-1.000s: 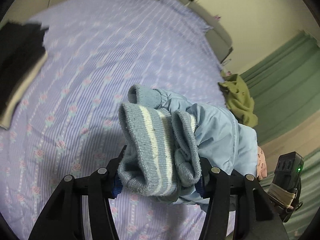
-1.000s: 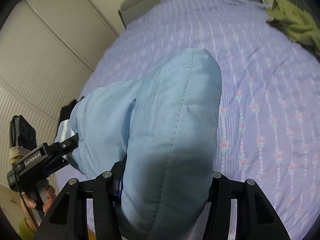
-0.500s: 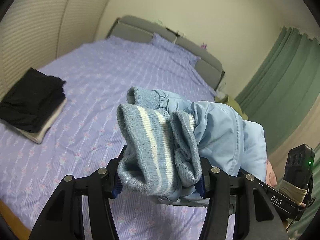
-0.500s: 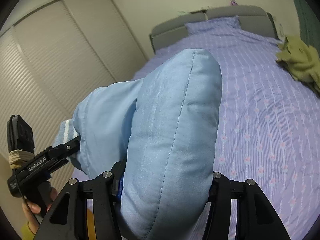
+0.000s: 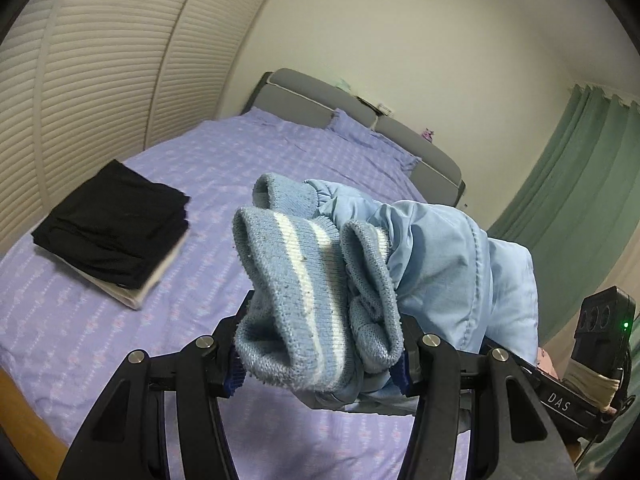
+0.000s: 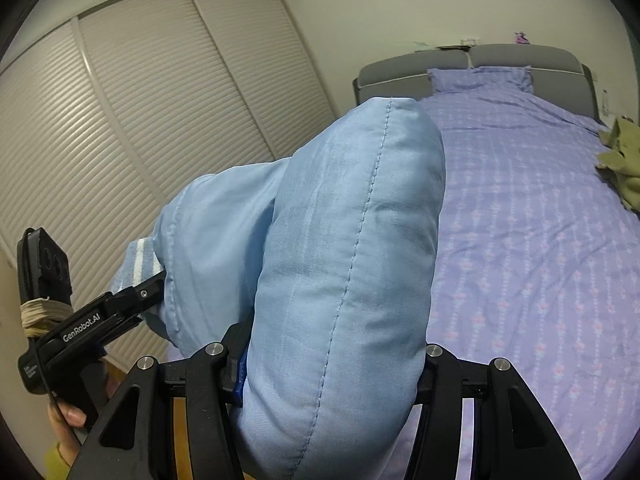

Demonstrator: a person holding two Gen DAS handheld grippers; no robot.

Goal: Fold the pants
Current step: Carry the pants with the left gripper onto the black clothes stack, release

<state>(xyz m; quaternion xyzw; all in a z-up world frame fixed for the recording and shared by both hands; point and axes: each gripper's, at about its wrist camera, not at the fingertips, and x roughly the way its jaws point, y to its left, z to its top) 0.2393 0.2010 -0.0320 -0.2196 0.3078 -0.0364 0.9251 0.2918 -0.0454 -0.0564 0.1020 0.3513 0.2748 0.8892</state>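
Observation:
Light blue padded pants (image 5: 448,256) hang between both grippers above the bed. My left gripper (image 5: 320,364) is shut on the ribbed, white-striped cuffs (image 5: 296,280). My right gripper (image 6: 332,368) is shut on a thick fold of the pants (image 6: 352,240). The left gripper also shows at the left of the right wrist view (image 6: 132,300), the right gripper at the lower right of the left wrist view (image 5: 560,396).
A bed with a purple flowered sheet (image 5: 208,168) lies below. A folded black stack on a white one (image 5: 116,224) sits at its left edge. An olive garment (image 6: 624,160) lies at the right edge. Louvred wardrobe doors (image 6: 120,140) stand left, green curtains (image 5: 580,184) right.
Both grippers have lifted and tilted up with the pants; the views now take in headboard and walls instead of only the sheet. The grips are unchanged.

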